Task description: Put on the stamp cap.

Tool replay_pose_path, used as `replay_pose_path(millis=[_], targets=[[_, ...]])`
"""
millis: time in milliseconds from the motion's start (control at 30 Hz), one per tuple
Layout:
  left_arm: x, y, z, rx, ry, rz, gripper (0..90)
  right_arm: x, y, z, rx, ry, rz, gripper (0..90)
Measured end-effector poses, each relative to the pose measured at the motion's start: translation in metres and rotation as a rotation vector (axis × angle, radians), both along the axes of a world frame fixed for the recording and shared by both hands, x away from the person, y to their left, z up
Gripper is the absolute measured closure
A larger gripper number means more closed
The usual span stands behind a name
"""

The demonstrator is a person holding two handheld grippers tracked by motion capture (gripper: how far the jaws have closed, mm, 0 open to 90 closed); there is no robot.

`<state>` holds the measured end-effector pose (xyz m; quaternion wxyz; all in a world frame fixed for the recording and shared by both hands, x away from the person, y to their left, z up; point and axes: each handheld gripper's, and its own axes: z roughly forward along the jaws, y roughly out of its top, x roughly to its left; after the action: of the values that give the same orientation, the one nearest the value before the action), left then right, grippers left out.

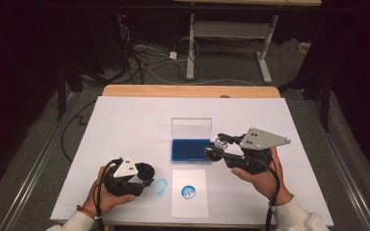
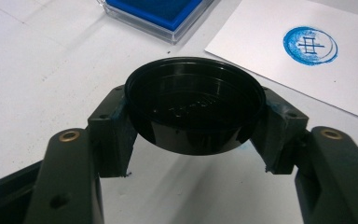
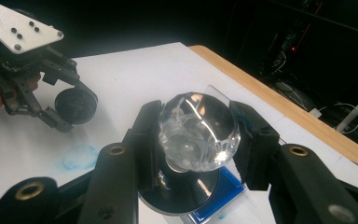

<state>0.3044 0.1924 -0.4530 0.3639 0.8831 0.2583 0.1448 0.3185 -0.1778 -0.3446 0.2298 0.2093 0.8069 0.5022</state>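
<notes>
My left gripper (image 2: 192,122) is shut on a round black cap (image 2: 193,100), held just above the white table near the front left (image 1: 143,174). A stamp with a clear faceted knob (image 3: 198,130) and a black disc base (image 3: 179,191) is clamped in my right gripper (image 3: 196,140), its pads shut on the knob. The stamp (image 1: 216,150) hangs over the right edge of the open blue ink pad (image 1: 190,150), whose clear lid stands upright behind it. A white paper sheet (image 1: 190,204) near the front edge bears a round blue stamp print (image 1: 188,192).
A pale blue ink smudge (image 1: 160,186) marks the white table cover (image 1: 125,120) between the left gripper and the paper. The table's wooden far edge (image 1: 188,90) borders a dark floor with cables and a desk frame (image 1: 231,43).
</notes>
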Motion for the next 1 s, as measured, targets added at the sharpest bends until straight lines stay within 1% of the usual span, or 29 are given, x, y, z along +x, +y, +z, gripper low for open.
replay_pose_path(millis=[300, 1000], targets=[[0.001, -0.003, 0.002, -0.003, -0.011, -0.006, 36.9, -0.001, 0.003, 0.0, -0.001, 0.002, 0.006, 57.6], [0.006, -0.015, 0.008, -0.026, -0.024, -0.016, 37.0, -0.001, 0.016, -0.003, -0.009, 0.008, 0.032, 57.6]])
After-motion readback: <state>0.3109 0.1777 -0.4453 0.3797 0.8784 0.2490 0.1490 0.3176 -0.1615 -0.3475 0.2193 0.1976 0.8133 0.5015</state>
